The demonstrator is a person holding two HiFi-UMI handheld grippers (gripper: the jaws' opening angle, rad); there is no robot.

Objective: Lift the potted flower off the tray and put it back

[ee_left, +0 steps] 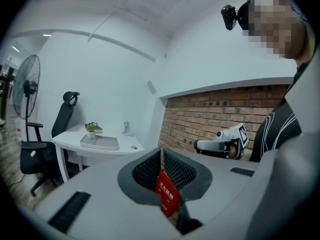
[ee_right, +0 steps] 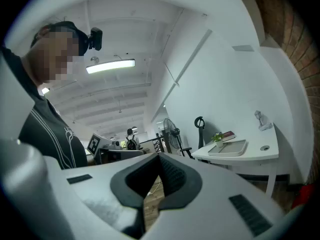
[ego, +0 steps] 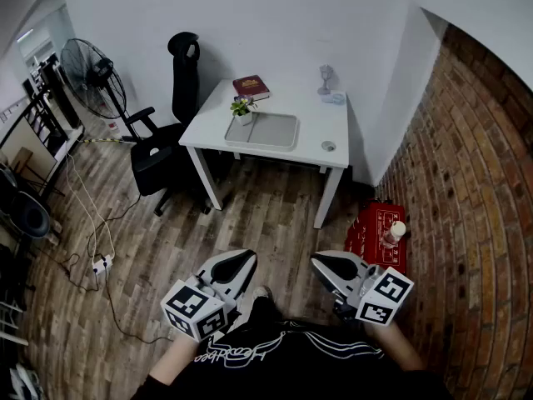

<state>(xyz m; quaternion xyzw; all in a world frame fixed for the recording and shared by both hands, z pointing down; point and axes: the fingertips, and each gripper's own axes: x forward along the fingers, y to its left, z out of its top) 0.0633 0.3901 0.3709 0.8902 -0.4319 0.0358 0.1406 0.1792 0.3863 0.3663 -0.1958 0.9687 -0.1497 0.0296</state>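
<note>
A small potted flower (ego: pixel 242 109) with green leaves and a white pot stands at the far left corner of the grey tray (ego: pixel 279 132) on the white table (ego: pixel 316 127). Both grippers hang close to my body, far from the table. My left gripper (ego: pixel 241 262) is shut with nothing held. My right gripper (ego: pixel 326 265) also looks shut and empty. The left gripper view shows the flower (ee_left: pixel 91 129) and tray (ee_left: pixel 102 143) far off past the closed jaws of the left gripper (ee_left: pixel 161 151). The right gripper view shows the flower (ee_right: pixel 217 137) beyond the right gripper (ee_right: pixel 159 158).
A red book (ego: pixel 251 86), a small figurine (ego: pixel 326 77) and a round disc (ego: pixel 328 146) share the table. A black office chair (ego: pixel 171 132) and a standing fan (ego: pixel 93 69) are at its left. A red crate (ego: pixel 379 233) sits by the brick wall (ego: pixel 466 182). Cables (ego: pixel 96 248) trail over the wood floor.
</note>
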